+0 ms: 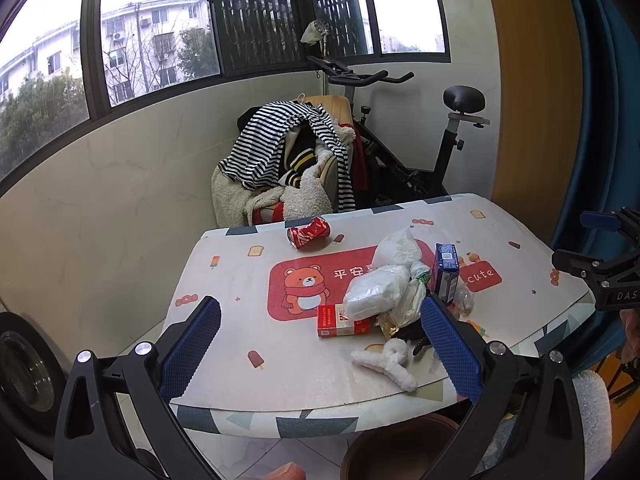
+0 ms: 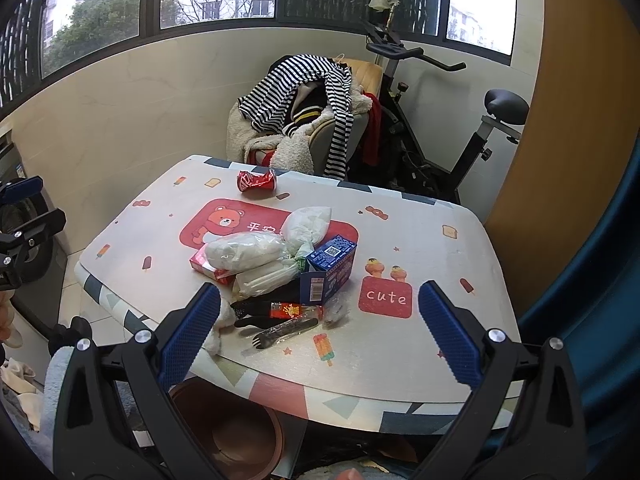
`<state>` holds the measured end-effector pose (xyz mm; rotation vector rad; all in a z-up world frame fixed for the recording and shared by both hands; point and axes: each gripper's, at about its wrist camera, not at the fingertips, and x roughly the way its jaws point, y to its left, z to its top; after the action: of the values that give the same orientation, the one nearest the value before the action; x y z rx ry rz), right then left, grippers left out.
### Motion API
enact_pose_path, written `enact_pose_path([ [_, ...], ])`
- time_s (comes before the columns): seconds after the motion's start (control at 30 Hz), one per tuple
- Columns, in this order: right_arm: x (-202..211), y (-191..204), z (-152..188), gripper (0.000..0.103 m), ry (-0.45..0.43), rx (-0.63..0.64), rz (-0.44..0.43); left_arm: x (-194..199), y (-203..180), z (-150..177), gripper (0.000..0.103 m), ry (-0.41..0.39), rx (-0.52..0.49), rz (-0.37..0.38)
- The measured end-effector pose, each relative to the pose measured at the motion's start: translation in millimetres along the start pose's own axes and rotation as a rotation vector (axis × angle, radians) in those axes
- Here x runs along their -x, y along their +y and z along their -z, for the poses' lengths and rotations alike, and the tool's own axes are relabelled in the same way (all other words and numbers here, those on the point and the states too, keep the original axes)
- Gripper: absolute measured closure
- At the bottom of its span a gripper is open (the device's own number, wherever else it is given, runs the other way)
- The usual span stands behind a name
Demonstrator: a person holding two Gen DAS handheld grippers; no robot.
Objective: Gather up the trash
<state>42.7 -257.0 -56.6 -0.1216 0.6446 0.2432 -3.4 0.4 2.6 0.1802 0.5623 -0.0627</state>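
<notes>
A heap of trash lies on the table (image 1: 248, 280): a crushed red can (image 1: 309, 233) at the far edge, a red carton (image 1: 344, 322), white plastic bags (image 1: 380, 288), a blue box (image 1: 446, 270) and a white fluffy hair claw (image 1: 386, 362). In the right wrist view I see the can (image 2: 257, 181), the blue box (image 2: 328, 270), the bags (image 2: 248, 252), a wrapped black fork (image 2: 280, 330) and a red sachet (image 2: 290, 310). My left gripper (image 1: 320, 344) is open above the table's near edge. My right gripper (image 2: 320, 332) is open, before the heap.
A brown bin (image 2: 228, 432) stands on the floor under the table's near edge; it also shows in the left wrist view (image 1: 396, 448). A chair piled with clothes (image 1: 288, 160) and an exercise bike (image 1: 420, 152) stand behind the table. A wall runs along the left.
</notes>
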Motion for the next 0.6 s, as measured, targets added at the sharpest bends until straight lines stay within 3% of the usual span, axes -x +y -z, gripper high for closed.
enact_pose_path([
  [0.6, 4.9, -5.6, 5.1, 0.006, 0.004, -0.005, 0.031, 1.8, -6.8, -0.3, 0.005, 0.009, -0.004, 0.011],
])
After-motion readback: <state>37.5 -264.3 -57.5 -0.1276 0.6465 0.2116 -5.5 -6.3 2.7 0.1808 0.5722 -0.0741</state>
